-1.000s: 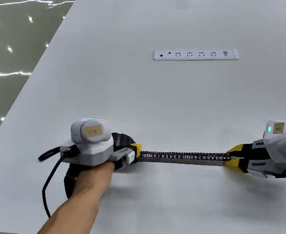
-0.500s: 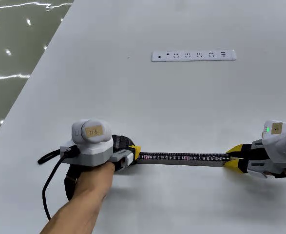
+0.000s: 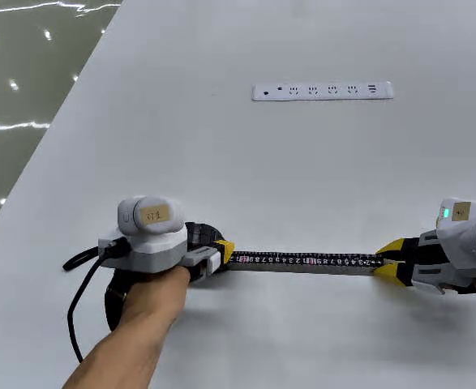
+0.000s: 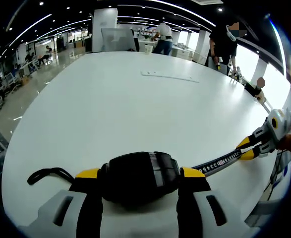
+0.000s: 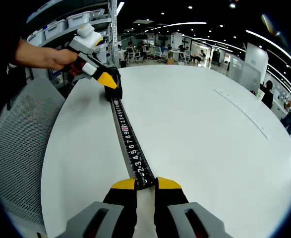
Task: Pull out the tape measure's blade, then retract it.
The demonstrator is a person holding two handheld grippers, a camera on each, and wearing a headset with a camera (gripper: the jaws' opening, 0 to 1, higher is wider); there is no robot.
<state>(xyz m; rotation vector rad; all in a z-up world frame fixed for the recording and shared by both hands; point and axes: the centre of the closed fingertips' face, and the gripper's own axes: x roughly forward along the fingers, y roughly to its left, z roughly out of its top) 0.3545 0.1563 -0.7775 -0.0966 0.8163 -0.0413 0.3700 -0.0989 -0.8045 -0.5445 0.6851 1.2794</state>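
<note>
A black tape measure case (image 3: 202, 237) (image 4: 139, 175) rests on the white table, with my left gripper (image 3: 219, 253) (image 4: 141, 174) shut on it. Its dark numbered blade (image 3: 306, 261) (image 5: 129, 146) (image 4: 219, 161) lies drawn out flat across the table to the right. My right gripper (image 3: 390, 261) (image 5: 141, 184) is shut on the blade's end hook. In the right gripper view the left gripper (image 5: 104, 79) and the case sit at the far end of the blade. The case's black wrist strap (image 4: 47, 174) trails to the left.
A white power strip (image 3: 323, 91) (image 4: 169, 76) (image 5: 240, 111) lies farther back on the white table (image 3: 302, 178). The table's left edge (image 3: 59, 113) drops to a glossy floor. People and shelving stand beyond the table in the gripper views.
The blade's length looks about the same. Both grippers have kept their hold, and the view has shifted slightly.
</note>
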